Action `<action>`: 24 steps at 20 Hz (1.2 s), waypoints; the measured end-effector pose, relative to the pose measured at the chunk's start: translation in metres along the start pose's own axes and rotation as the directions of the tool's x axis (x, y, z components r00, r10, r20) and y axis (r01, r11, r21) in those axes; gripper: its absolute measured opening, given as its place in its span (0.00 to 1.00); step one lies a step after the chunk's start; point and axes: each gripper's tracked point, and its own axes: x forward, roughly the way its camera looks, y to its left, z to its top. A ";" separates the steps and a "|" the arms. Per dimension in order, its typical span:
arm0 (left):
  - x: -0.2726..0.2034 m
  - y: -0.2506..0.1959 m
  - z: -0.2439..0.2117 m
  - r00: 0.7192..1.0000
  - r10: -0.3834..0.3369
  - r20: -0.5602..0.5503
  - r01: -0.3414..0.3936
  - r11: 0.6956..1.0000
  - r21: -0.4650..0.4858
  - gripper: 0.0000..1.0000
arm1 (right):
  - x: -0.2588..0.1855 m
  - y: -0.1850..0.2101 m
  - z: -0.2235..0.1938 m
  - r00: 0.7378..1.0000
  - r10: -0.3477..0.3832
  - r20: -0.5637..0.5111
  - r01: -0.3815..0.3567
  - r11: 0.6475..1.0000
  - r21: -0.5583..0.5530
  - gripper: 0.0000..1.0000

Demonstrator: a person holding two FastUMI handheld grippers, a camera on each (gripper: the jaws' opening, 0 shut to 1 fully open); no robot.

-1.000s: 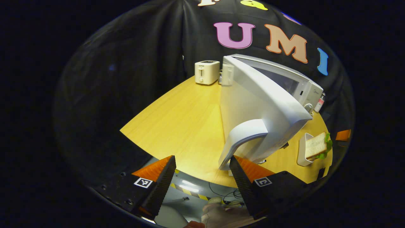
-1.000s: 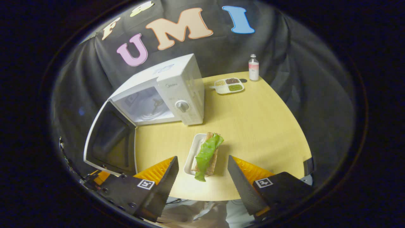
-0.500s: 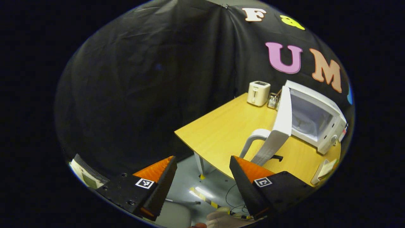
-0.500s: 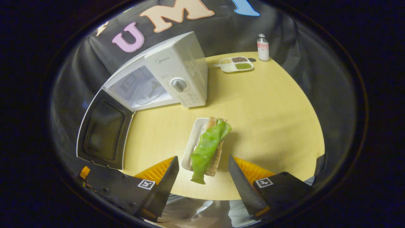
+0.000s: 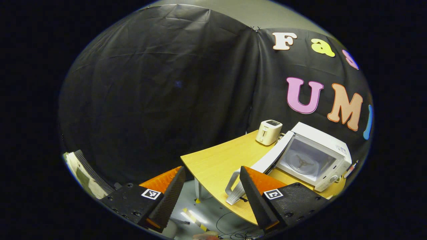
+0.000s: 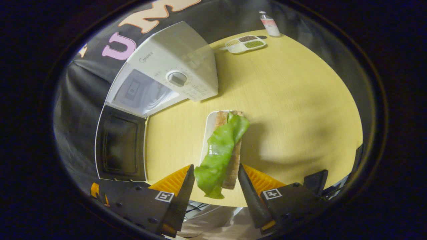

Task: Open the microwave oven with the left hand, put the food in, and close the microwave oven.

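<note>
Microwave (image 6: pixel 160 80) door (image 6: pixel 121 146) hangs wide open; sandwich (image 6: pixel 223 150) sits in its white tray (image 6: pixel 207 130) on the tabletop (image 6: pixel 293 100), just in front of the microwave. Right tool (image 6: pixel 213 186) spread open, sandwich's near end between its fingers, long axis running straight away from the tool toward the microwave. Left tool (image 5: pixel 211 190) open, empty, off the tabletop's edge, well clear of the microwave door; right hand is far nearer the food.

The left gripper view looks from off the tabletop's (image 5: pixel 213 160) corner, fairly far back, toward the open microwave (image 5: pixel 313 160), which the right gripper view also shows (image 6: pixel 166 76), seemingly close above the tabletop (image 6: pixel 300 100).
</note>
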 end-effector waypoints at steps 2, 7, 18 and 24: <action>-0.007 0.000 0.000 1.000 0.007 0.003 -0.007 1.000 0.010 0.96 | -0.001 -0.007 0.000 1.000 -0.015 -0.014 0.015 0.999 0.032 0.70; -0.018 -0.004 0.000 1.000 0.020 0.008 -0.020 1.000 0.005 0.96 | 0.001 -0.006 0.001 1.000 0.017 -0.026 -0.016 1.000 0.027 0.48; -0.019 -0.020 0.003 0.998 -0.057 -0.002 0.057 0.997 0.052 0.96 | -0.032 0.017 0.004 0.987 0.127 0.099 -0.123 0.991 -0.043 0.30; 0.016 -0.022 0.004 0.989 -0.145 -0.025 0.146 0.987 0.071 0.96 | -0.066 0.069 -0.003 0.953 0.197 0.229 -0.206 0.978 0.017 0.29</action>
